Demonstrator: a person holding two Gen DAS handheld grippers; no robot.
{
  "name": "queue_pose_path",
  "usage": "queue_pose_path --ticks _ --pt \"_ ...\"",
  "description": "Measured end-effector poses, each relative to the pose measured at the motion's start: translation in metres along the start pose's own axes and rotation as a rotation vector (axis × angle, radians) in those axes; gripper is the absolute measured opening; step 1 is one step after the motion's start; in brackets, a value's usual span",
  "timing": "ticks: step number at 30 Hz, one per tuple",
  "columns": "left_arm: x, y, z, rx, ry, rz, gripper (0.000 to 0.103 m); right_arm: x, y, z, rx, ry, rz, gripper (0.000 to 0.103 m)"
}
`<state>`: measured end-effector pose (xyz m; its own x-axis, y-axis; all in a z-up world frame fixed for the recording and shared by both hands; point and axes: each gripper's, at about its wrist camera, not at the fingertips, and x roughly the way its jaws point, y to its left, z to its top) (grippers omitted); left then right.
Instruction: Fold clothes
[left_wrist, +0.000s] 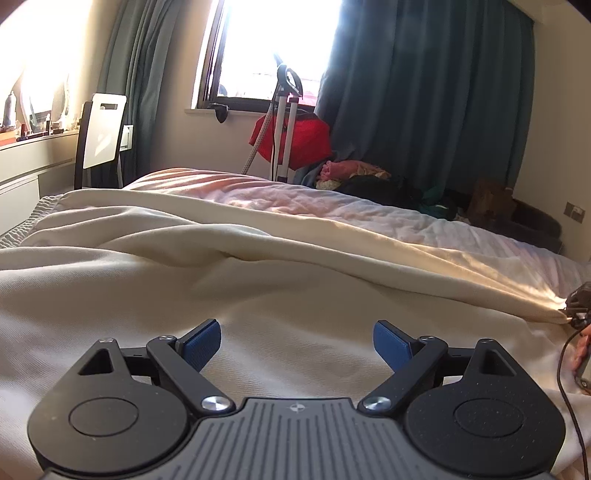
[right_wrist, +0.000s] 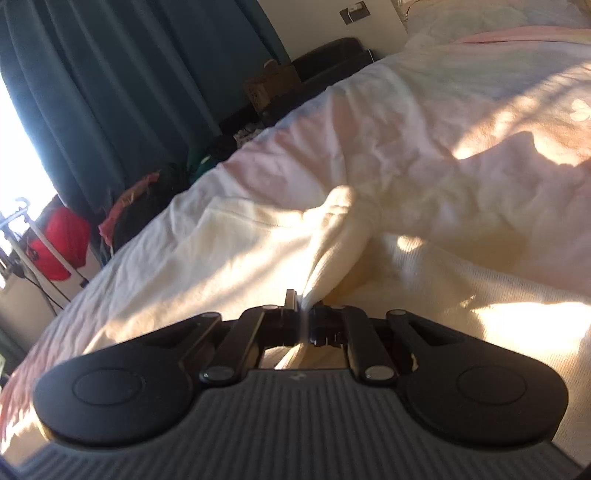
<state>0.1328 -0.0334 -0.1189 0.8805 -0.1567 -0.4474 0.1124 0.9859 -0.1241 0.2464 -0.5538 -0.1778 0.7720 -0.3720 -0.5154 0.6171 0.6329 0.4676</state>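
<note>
Left wrist first: left gripper (left_wrist: 297, 341) hovers just over the cream garment (left_wrist: 184, 280), jaws spread wide, nothing between the blue pads (left_wrist: 202, 345). Cloth lies spread on the bed (left_wrist: 424, 225), directly under and ahead; its long fold ridge runs across the view toward the far right edge, where the other tool pinches it.

Right wrist next: right gripper (right_wrist: 303, 314) clenched on a bunched edge of the cream garment (right_wrist: 229, 243), fabric rising out from the closed jaws. Judgement: left side needs a matching pinch on the cloth beneath it.
</note>
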Motion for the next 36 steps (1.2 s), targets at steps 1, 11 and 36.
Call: queue_pose_path --ticks 1,11,36 --pt "-0.002 0.0 0.0 0.003 -0.005 0.001 0.091 0.0 0.0 -0.002 -0.015 0.001 -0.001 0.009" --pt "-0.032 -0.018 0.006 0.081 -0.126 0.026 0.092 -0.081 0.029 0.011 -0.166 -0.02 0.08 0.012" --pt "-0.094 0.061 0.029 -0.161 0.03 0.287 0.096 -0.207 0.064 -0.016 -0.463 0.096 0.326 0.093"
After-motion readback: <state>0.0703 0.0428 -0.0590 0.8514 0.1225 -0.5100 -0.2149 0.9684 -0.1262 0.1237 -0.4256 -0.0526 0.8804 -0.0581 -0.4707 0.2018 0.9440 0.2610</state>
